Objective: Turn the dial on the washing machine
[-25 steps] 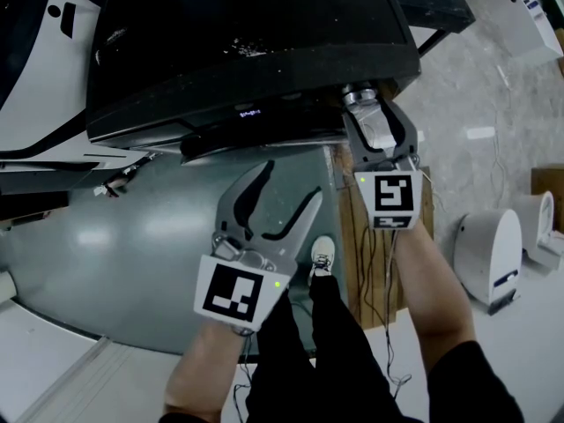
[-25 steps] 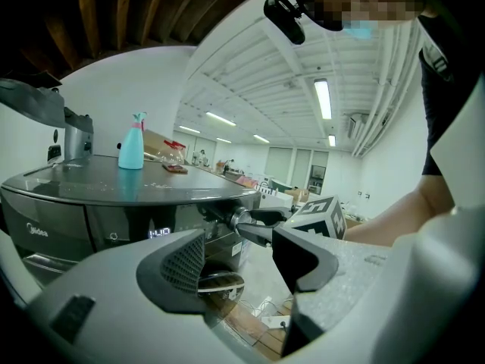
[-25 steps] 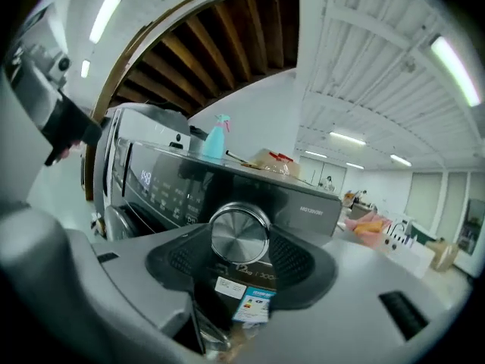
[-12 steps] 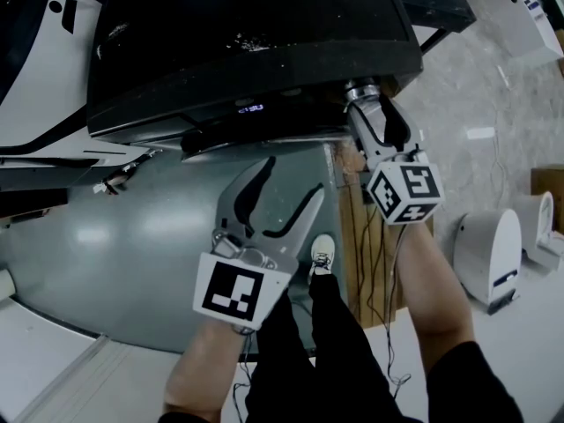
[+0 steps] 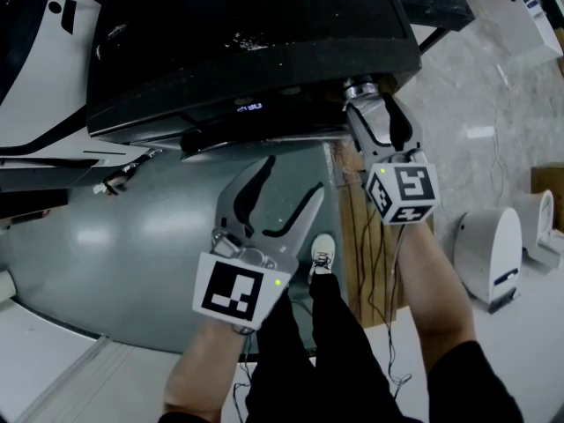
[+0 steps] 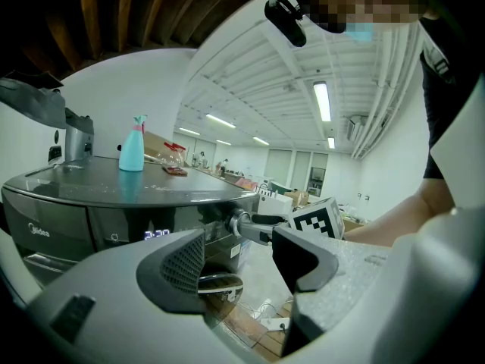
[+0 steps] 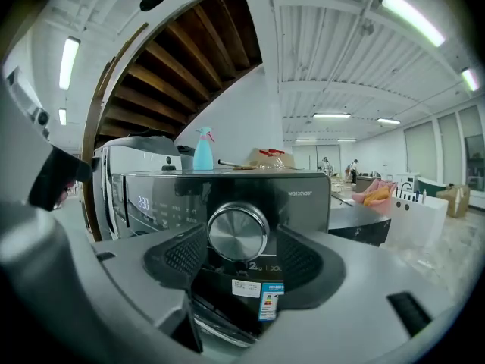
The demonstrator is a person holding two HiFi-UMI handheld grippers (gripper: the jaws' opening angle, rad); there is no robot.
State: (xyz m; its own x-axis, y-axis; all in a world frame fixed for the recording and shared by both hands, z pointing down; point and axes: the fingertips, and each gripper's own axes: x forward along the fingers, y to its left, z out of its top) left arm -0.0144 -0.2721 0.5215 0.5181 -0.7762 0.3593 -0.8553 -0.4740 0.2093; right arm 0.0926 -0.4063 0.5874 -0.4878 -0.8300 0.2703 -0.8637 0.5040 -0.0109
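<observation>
The dark washing machine has a round silver dial at the right end of its front panel, also seen from above as the dial. My right gripper reaches level onto it. Its jaws have just been opening and now stand on either side of the dial; a thin gap shows on the right, so my right gripper is open. The lit display sits left of the dial. Lower and to the left, my left gripper hangs open and holds nothing; in its own view my left gripper looks toward the dial.
A teal spray bottle stands on the machine's top. The round glass door bulges out below the panel. A wooden crate with cables stands under the right gripper. White devices sit on the floor to the right.
The right gripper has rolled about its own axis at the dial, its marker cube turning, and its jaws have spread a little. The left gripper has kept still.
</observation>
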